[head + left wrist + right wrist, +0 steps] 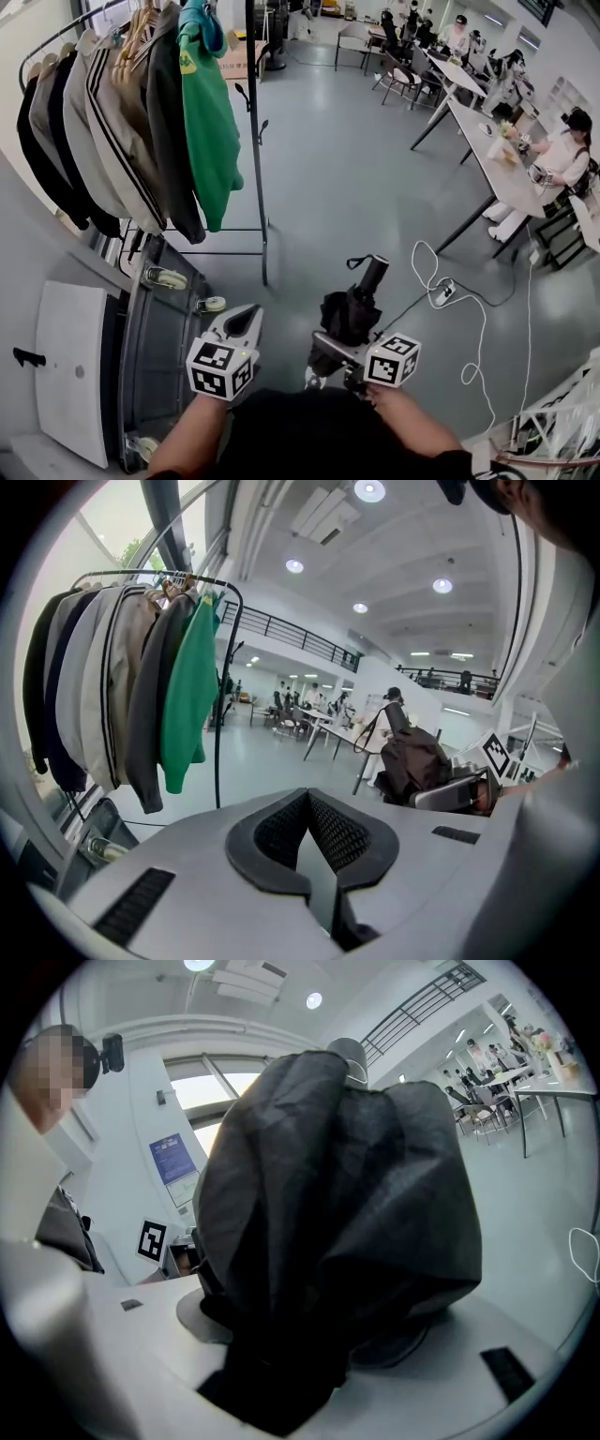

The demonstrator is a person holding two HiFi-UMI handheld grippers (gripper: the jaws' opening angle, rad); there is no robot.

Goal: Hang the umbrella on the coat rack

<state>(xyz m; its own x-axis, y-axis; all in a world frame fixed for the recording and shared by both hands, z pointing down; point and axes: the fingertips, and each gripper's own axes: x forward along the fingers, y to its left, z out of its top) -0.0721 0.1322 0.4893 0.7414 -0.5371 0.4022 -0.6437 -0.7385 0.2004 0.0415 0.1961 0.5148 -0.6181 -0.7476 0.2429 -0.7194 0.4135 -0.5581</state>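
Note:
The folded black umbrella is held upright-tilted over the floor, its handle pointing away from me. My right gripper is shut on its fabric body; in the right gripper view the umbrella fills the frame and hides the jaws. My left gripper hangs beside it to the left, shut with nothing in it. The coat rack's black pole stands ahead and to the left, with small hooks on it and a rail full of jackets. The left gripper view shows the rack and the umbrella.
A green jacket hangs nearest the pole. A grey wheeled cart and a white panel stand at my left. A power strip with white cable lies on the floor at right. Long tables with seated people stand beyond.

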